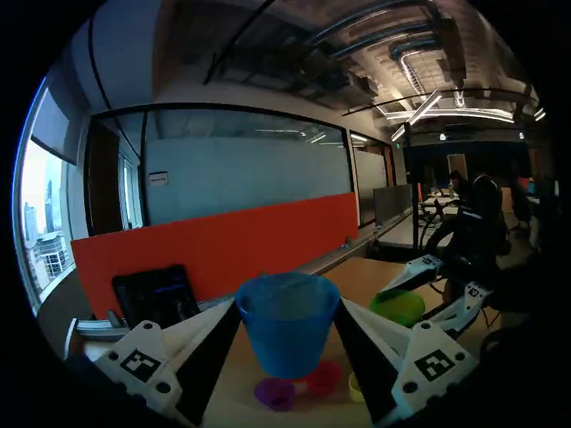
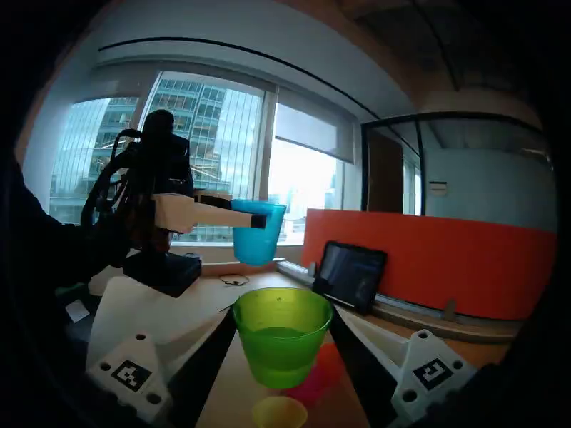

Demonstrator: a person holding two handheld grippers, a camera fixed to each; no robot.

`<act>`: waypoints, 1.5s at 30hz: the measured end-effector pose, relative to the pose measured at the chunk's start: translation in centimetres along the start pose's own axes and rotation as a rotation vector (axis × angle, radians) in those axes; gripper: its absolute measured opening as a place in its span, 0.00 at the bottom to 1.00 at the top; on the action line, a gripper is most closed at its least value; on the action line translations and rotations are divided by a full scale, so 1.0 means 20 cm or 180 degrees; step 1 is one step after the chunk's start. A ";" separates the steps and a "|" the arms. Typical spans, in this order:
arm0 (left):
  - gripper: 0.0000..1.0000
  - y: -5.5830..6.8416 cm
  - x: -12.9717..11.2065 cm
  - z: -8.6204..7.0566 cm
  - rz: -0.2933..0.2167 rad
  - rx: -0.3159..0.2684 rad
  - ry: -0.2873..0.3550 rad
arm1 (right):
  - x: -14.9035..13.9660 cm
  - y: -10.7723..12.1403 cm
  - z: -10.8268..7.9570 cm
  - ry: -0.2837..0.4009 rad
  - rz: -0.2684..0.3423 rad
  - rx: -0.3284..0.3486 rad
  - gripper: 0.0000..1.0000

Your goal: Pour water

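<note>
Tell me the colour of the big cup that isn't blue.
Translucent green. The green cup shows best in the right gripper view, close to the camera.

**A:** Where does the light come from?

**B:** In the right gripper view, daylight pours through the windows (image 2: 214, 143) left of the orange partition (image 2: 428, 257), and the panes nearest it are blown out white. The left tongs (image 2: 258, 221) are backlit, their body nearly a silhouette. The blue cup (image 2: 253, 246) and green cup (image 2: 282, 342) glow translucent.

**A:** And the left gripper view?

**B:** Dimmer. Ceiling strip lights (image 1: 428, 107) above and right of the partition flare, and the room beneath them is murky. Straight lines bow toward the edges, and both views look soft.
</note>
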State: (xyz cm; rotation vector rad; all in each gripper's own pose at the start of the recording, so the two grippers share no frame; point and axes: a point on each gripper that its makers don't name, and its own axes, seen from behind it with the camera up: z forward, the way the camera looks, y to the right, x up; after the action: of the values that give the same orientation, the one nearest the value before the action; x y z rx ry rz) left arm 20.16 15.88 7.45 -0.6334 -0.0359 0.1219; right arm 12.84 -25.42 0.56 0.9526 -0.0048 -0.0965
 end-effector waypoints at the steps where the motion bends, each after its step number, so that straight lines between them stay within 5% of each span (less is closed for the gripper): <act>1: 0.87 0.00 -0.03 0.00 -0.0004 0.0005 -0.0024 | 0.00 0.01 -0.01 -0.0014 0.0005 -0.0011 0.92; 27: 0.88 0.02 -0.67 -0.11 -0.0006 0.0016 -0.0677 | -0.22 0.27 -0.24 -0.0437 0.0029 -0.0377 0.92; 45: 0.88 0.07 -1.05 -0.12 0.0075 -0.0079 -0.1201 | -0.53 0.26 -0.29 -0.0962 0.0107 -0.0329 0.93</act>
State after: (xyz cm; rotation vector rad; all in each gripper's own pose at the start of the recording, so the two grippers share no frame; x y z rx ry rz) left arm -0.65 13.03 4.77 -0.6289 -0.3945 0.2630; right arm 2.87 -16.82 1.89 0.8271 -0.2921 -0.2070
